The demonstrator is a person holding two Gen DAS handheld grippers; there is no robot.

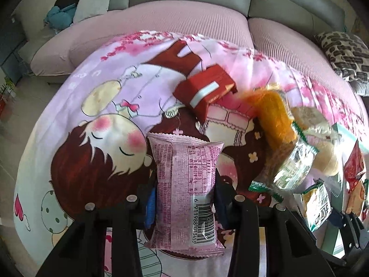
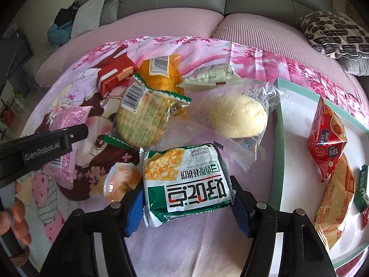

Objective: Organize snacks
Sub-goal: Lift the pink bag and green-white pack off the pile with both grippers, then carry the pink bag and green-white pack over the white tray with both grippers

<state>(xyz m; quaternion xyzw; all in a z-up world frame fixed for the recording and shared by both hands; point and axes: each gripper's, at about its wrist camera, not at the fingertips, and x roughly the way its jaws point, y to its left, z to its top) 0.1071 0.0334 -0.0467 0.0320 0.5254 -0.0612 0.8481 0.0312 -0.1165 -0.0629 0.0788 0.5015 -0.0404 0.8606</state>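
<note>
My left gripper [image 1: 184, 191] is shut on a pink snack packet [image 1: 182, 173], which stands up between the pads over the cartoon-print cloth [image 1: 92, 106]. In the right wrist view the same packet [image 2: 66, 124] shows at the left behind a black finger [image 2: 73, 133] of that gripper. My right gripper [image 2: 186, 198] is shut on a green-and-white biscuit packet [image 2: 184, 175], with a blue pad against each side. A white tray with a teal rim [image 2: 297, 120] lies to the right and holds a red packet [image 2: 325, 136] and an orange one [image 2: 336, 196].
Loose on the cloth lie a red box [image 2: 115, 76], an orange packet [image 2: 161, 73], a round cake in green-edged wrap [image 2: 140, 120], a bun in clear wrap [image 2: 239, 115], a cream packet [image 2: 212, 76] and a jelly cup [image 2: 122, 182]. A sofa with a patterned cushion [image 2: 334, 34] runs behind.
</note>
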